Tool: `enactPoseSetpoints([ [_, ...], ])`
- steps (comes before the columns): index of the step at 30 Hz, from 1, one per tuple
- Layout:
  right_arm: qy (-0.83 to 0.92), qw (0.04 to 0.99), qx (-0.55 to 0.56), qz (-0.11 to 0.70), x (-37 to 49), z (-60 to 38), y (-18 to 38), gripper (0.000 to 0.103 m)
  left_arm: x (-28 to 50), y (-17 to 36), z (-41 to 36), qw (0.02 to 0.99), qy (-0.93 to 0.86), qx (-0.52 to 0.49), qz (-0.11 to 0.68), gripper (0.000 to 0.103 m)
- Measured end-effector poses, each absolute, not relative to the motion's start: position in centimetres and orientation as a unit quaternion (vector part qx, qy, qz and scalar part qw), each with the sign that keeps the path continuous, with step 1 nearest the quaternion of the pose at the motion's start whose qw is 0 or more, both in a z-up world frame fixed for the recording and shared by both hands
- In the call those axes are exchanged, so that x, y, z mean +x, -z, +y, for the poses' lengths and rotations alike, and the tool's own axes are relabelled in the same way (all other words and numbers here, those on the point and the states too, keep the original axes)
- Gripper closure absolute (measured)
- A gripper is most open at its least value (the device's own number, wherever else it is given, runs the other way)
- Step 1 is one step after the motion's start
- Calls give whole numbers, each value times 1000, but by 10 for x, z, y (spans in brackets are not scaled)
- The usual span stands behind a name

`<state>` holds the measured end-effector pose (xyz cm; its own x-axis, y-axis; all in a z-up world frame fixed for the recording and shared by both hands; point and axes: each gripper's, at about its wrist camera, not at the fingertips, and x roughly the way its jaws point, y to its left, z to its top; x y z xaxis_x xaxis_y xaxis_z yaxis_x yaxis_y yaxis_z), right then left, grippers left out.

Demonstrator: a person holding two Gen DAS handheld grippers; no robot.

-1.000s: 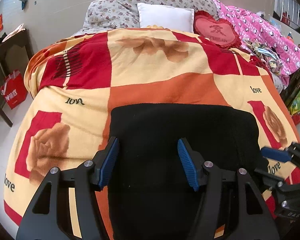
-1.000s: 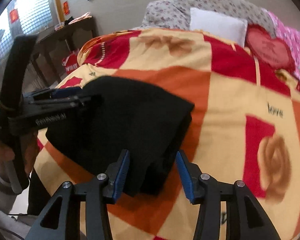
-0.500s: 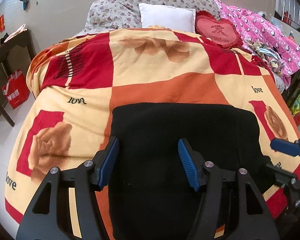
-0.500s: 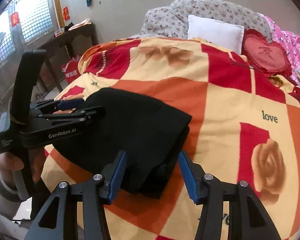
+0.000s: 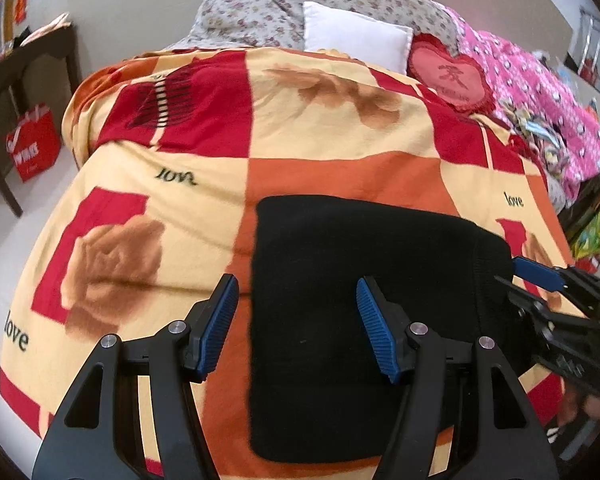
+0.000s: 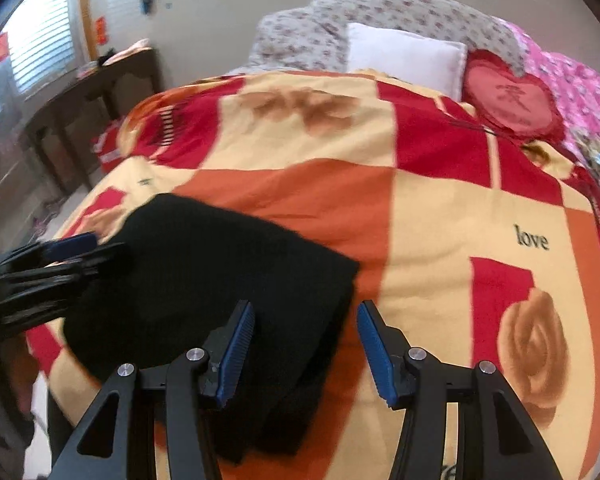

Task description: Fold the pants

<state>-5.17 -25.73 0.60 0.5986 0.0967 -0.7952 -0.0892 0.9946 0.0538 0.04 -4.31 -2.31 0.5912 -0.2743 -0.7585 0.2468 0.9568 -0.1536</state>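
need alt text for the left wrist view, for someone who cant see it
Black pants lie folded into a neat rectangle on a bed covered by a red, orange and cream rose-print blanket, with the open left claw above their near left edge, holding nothing. The right claw enters from the right edge, and a white pillow lies at the far end.

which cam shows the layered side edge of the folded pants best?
Right wrist. There the folded black pants show their stacked layers at the near right edge, just ahead of the open right gripper. In the left wrist view the pants read as one flat black rectangle, with no layers visible.
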Motion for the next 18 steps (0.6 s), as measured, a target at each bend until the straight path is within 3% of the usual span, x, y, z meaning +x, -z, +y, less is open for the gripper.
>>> enactPoseSetpoints([
  [12, -51, 895, 33, 442, -13, -271, 9, 50, 20, 30, -51, 892, 137, -22, 430, 40],
  [18, -56, 895, 18, 443, -33, -267, -17, 49, 21, 33, -54, 890, 144, -20, 433, 38],
])
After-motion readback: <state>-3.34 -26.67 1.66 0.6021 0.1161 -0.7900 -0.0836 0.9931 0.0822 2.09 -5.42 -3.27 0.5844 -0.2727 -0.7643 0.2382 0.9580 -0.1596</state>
